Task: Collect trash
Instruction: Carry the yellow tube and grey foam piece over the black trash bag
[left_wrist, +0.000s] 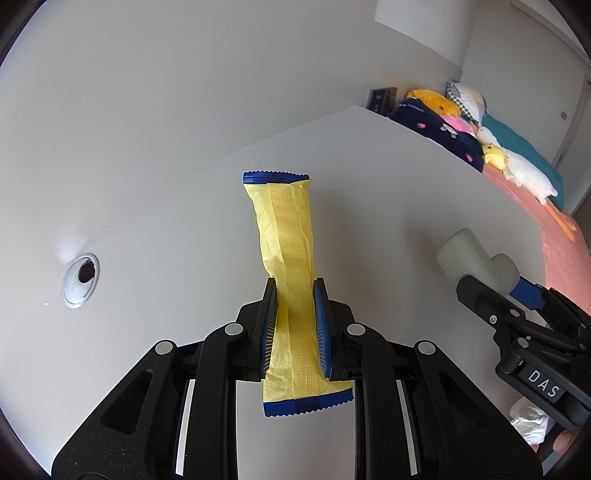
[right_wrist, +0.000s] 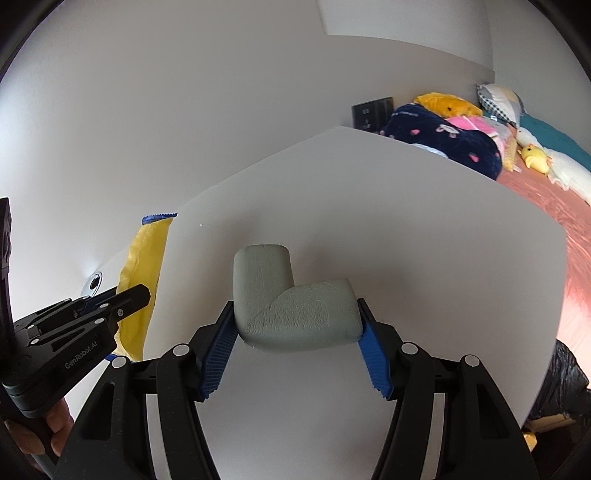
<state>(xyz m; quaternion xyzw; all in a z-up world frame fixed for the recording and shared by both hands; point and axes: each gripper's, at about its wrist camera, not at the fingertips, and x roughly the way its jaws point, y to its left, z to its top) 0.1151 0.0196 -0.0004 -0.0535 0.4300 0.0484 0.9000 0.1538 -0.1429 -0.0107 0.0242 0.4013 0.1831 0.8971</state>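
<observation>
Yellow wrapper with blue crimped ends, clamped between the ribbed pads of the left gripper; jaws close together, the wrapper pinched across its lower half and standing up past the fingertips, clear of the white desk. Right gripper clamped on a grey foam corner piece, L-shaped, jaws held wide by its bulk; piece lifted off the desk too. Grippers ride side by side, near but apart. Outward: cable hole in the desk to the left, bed with plush toys beyond the far edge, a crumpled white tissue low on the right, something black and glossy, perhaps a bin bag, at the right rim. Judged step: both pieces picked, carry under way. Next move calls for reaching the bin, then opening each grip over it.
</observation>
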